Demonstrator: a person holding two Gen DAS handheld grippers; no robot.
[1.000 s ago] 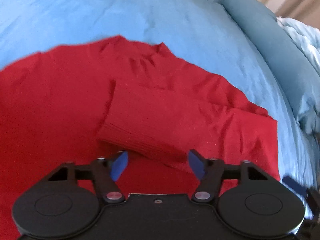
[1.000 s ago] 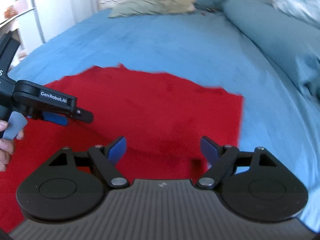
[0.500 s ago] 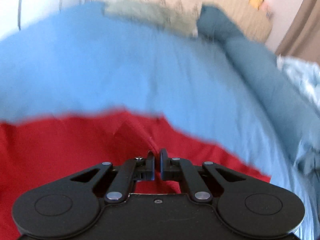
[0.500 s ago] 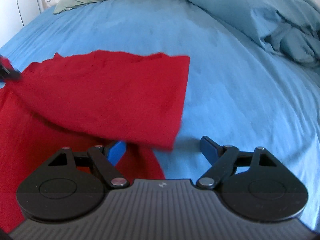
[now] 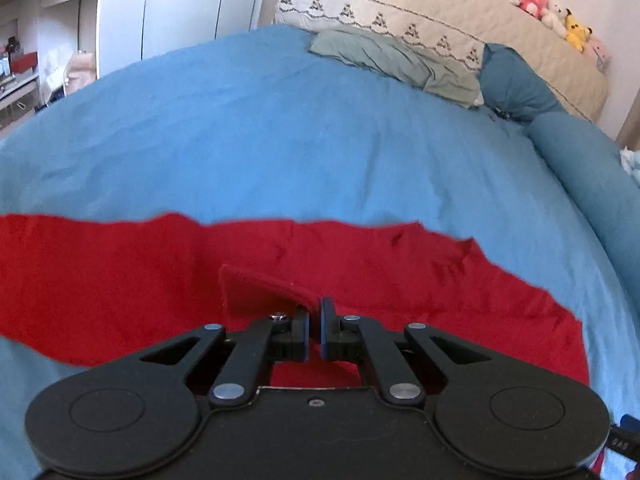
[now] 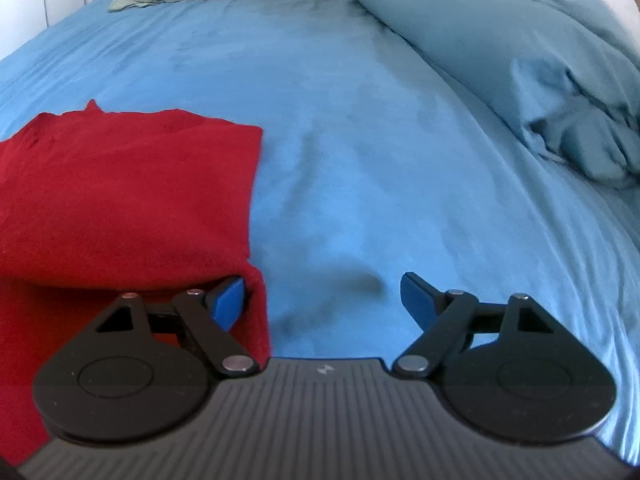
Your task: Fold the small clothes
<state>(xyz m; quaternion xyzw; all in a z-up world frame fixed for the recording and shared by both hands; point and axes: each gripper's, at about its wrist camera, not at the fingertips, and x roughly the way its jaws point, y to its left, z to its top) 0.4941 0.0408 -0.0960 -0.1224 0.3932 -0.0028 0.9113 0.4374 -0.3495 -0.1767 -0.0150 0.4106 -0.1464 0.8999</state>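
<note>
Left tongs point(image 5: 315, 312) pinched on a fold of the red garment point(image 5: 120, 280); right tongs point(image 6: 324, 300) spread beside its right edge, on the bed point(image 6: 360, 120).

A blue bedsheet point(image 5: 280, 140) covers the bed — a crumpled grey-green pillow point(image 5: 396, 62) lies at its head, beside a teal duvet point(image 6: 500, 52). Plush toys point(image 5: 536, 0) line the quilted headboard point(image 5: 440, 20); white shelves point(image 5: 48, 32) stand left.
</note>
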